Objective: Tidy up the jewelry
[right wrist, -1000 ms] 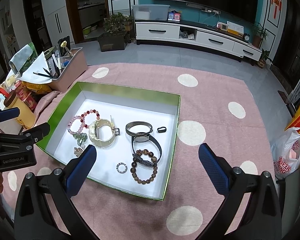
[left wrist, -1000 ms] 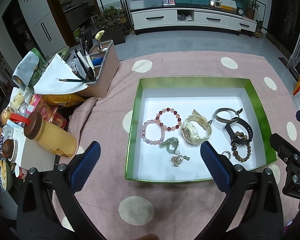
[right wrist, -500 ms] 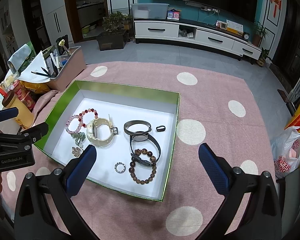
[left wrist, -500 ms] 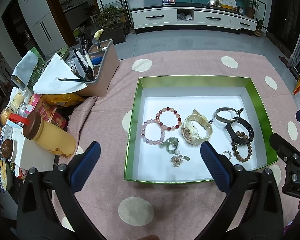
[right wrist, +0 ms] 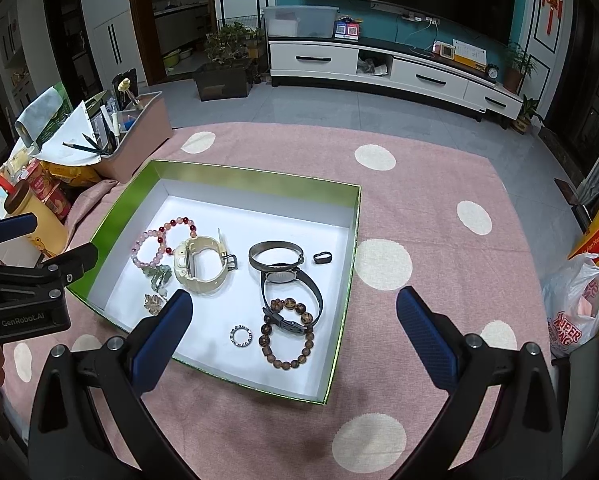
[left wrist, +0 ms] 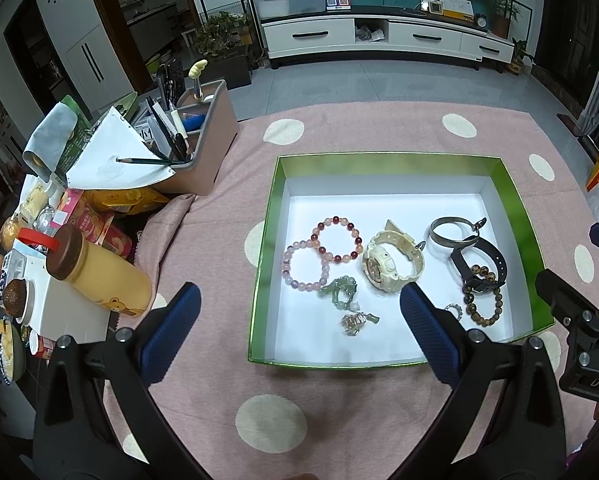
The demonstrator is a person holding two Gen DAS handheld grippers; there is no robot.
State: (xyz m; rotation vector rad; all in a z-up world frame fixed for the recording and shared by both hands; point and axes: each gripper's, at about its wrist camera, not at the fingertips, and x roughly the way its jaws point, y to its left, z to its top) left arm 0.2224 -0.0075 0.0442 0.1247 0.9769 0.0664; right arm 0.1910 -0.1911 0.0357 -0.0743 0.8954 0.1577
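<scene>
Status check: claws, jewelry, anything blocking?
Left claw open, empty. Right claw open, empty. Jewelry lies untouched in the green box. Nothing blocking.

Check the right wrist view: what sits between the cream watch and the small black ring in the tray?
The silver bangle lies between the cream watch and the small black ring, with white tray floor either side. The right wrist view shows it best.

The left gripper (right wrist: pixel 23 292) carries white lettering, "GenRobot.AI", on its black body. The right gripper (left wrist: pixel 579 344) shows "DAS" before the frame edge cuts it off. A white plastic bag (right wrist: pixel 577 312) reads "SUPER KING" in red (the second word is creased). A yellow box (right wrist: pixel 593 236) bears small text, apparently "Jian Nan".
</scene>
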